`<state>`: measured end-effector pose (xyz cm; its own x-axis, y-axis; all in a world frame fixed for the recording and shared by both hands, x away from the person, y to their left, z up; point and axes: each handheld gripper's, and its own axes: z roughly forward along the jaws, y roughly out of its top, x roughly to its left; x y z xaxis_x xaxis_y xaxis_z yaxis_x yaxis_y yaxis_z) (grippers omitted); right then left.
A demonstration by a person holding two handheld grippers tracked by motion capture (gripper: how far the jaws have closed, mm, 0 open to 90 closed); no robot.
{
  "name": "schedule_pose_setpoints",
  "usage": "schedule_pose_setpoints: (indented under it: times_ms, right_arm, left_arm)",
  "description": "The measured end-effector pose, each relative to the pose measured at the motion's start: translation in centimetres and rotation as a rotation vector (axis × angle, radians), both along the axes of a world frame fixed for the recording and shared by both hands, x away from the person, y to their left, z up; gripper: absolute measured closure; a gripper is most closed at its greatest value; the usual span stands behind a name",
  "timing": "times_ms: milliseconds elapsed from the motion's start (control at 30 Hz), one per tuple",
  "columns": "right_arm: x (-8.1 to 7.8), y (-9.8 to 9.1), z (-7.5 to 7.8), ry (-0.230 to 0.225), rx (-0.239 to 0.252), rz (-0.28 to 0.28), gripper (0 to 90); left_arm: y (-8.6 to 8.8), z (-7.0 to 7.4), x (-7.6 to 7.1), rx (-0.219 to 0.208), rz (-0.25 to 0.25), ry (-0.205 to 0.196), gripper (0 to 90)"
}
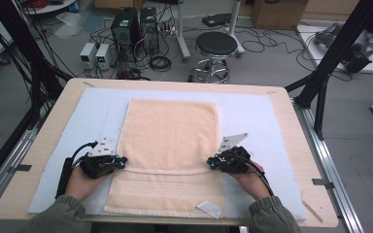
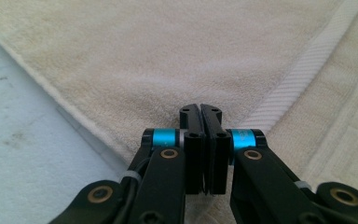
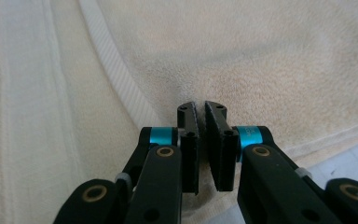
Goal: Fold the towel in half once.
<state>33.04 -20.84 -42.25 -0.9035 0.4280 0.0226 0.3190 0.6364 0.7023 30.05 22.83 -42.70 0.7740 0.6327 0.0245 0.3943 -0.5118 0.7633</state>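
Note:
A cream towel (image 1: 170, 136) lies flat on the pale mat, with a woven band (image 2: 303, 70) across its near part. My left gripper (image 1: 121, 162) sits at the towel's left edge, level with that band. In the left gripper view its jaws are pressed together at the tip (image 2: 200, 109), and the towel (image 2: 168, 56) puckers slightly just ahead of them. My right gripper (image 1: 211, 162) sits at the towel's right edge. In the right gripper view its jaws (image 3: 200, 107) stand almost together over the towel (image 3: 261, 56), beside the band (image 3: 107, 60). Each gripper pinches the towel's side edge.
The pale mat (image 1: 252, 116) covers most of the wooden table (image 1: 291, 126). A small white label (image 1: 209, 208) lies at the towel's near right corner. Beyond the table's far edge stand a black stool (image 1: 216, 46), computer boxes and cables on the floor.

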Motion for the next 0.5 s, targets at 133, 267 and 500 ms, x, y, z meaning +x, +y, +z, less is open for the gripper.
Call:
schedule_pose_setpoints:
  times_ms: [133, 267, 500]
  right_arm:
    - [-0.2, -0.4, 1.0, -0.009, 0.029, -0.005, 84.3]
    - [-0.8, -0.6, 2.4, -0.037, 0.049, -0.001, 84.3]
    - [-4.3, -1.2, 5.6, -0.081, 0.067, 0.050, 84.3]
  left_arm:
    - [0.0, 1.0, -0.4, -0.014, 0.004, -0.029, 87.7]
    - [0.2, 2.5, -1.1, -0.013, -0.015, -0.070, 87.8]
    - [0.7, 5.9, -4.8, -0.021, -0.067, -0.109, 87.9]
